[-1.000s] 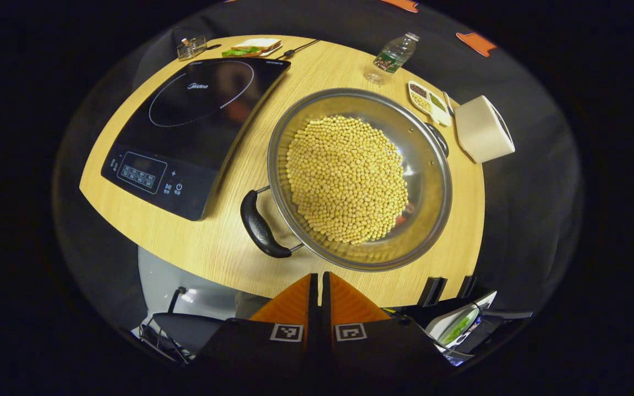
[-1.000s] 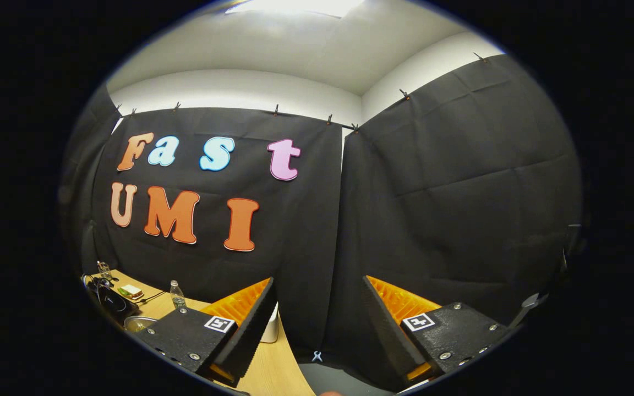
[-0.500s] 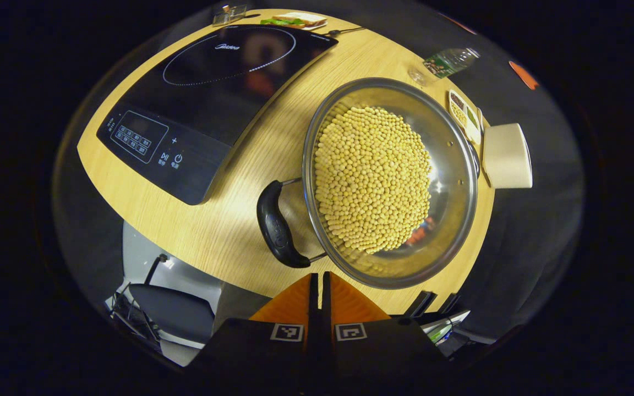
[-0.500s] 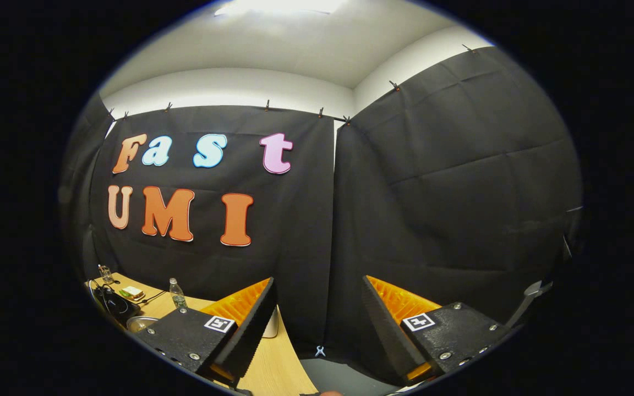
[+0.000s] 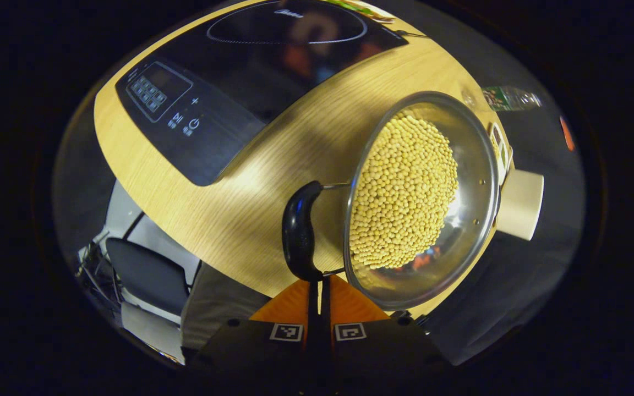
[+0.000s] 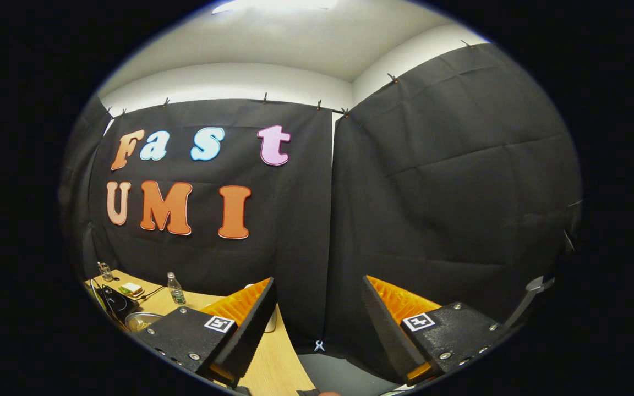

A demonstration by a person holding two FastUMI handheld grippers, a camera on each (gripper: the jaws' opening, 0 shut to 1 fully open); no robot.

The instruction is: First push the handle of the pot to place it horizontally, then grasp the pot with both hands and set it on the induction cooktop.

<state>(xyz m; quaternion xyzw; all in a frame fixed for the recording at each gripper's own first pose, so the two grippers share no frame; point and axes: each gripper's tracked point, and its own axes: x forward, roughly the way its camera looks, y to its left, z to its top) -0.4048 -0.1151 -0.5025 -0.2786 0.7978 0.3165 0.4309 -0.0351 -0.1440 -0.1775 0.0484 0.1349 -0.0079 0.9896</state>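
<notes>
In the left gripper view, your left gripper (image 5: 317,286) has its two fingers pressed together, with nothing between them. The tips sit right at the bottom end of the black handle (image 5: 299,231) of the pot (image 5: 474,220). You cannot tell if they touch it. The pot is on the wooden table (image 5: 251,181), close to the near edge. It is full of little yellow beans (image 5: 405,190). The pot's other handle is hidden behind its rim. The induction cooktop (image 5: 240,88) lies beside the pot, apart from it, and its far end is cut off at the top. Past the pot you can see a white box (image 5: 520,203), a small tray (image 5: 499,148) mostly hidden by the rim, and a water bottle (image 5: 507,98) that looks stretched and blurry. A dark chair (image 5: 146,275) shows below the table edge.

In the right gripper view, your right gripper (image 6: 320,300) has its fingers wide apart and holds nothing. It points at the black cloth wall. Low on the left, part of the table (image 6: 273,363) shows, with the bottle (image 6: 173,288) and a bit of the pot's rim (image 6: 140,319). The cooktop (image 6: 112,302) is dark and hard to make out.
</notes>
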